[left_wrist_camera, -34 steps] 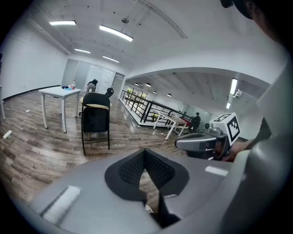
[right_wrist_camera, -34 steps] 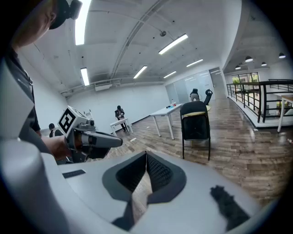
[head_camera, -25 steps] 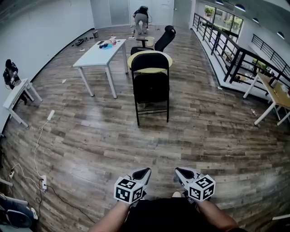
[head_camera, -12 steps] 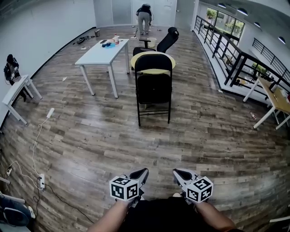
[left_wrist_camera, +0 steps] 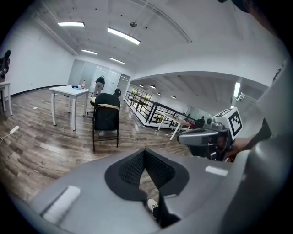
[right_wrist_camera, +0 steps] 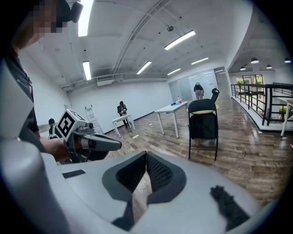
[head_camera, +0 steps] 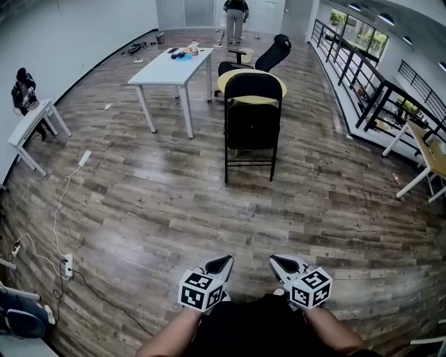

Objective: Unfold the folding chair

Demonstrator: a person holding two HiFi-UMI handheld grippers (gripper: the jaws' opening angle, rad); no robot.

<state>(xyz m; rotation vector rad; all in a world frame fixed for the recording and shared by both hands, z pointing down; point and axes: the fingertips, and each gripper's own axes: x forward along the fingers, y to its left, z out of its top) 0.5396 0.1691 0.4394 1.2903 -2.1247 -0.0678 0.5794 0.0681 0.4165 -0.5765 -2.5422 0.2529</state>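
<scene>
Head view: folding chair (head_camera: 251, 124) upright (well ahead on the floor (head_camera: 153, 209)), apart from left hand-held gripper (head_camera: 219, 265) and right hand-held gripper (head_camera: 283, 264), both closed, empty.

white table (head_camera: 174, 64) far left, small items on top; black office chair (head_camera: 268, 57) to its right; person (head_camera: 236, 10) standing far; power strip (head_camera: 67, 266) near left.

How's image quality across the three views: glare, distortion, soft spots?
Head view: strong fisheye, floorboards bow; ceiling light glares off the floor left of the folding chair. Left gripper view: dark round vignette, the left gripper fills the lower half, chair sharp. Right gripper view: same vignette, strip lights blown out.
</scene>
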